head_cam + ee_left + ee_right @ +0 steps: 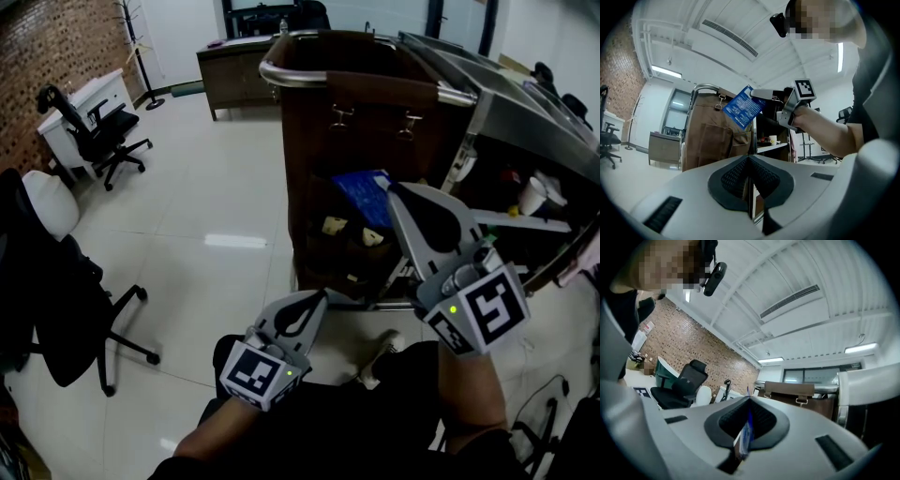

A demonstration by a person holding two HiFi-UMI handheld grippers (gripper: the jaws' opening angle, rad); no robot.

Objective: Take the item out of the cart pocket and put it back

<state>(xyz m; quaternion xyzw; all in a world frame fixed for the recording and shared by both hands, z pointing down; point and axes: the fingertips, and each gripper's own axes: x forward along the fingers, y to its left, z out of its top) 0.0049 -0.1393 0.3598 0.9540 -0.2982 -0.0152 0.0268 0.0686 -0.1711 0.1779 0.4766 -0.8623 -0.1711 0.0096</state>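
A flat blue packet [364,197] hangs in front of the brown cart's [319,141] side, just above its lower pockets [349,246]. My right gripper [394,190] is shut on the packet's right edge. In the right gripper view the packet [747,433] shows edge-on, pinched between the dark pads. The left gripper view shows the packet [743,108] held up beside the cart [710,136] by the right gripper [761,93]. My left gripper [317,298] sits lower, near my lap, and is shut with nothing in it [749,161].
Cream items [334,225] sit in the cart's pockets. Open shelves on the cart's right hold a white cup [532,195]. Black office chairs [98,131] [66,309] stand at the left on the tiled floor. A white desk [89,98] and a dark cabinet [234,70] stand further back.
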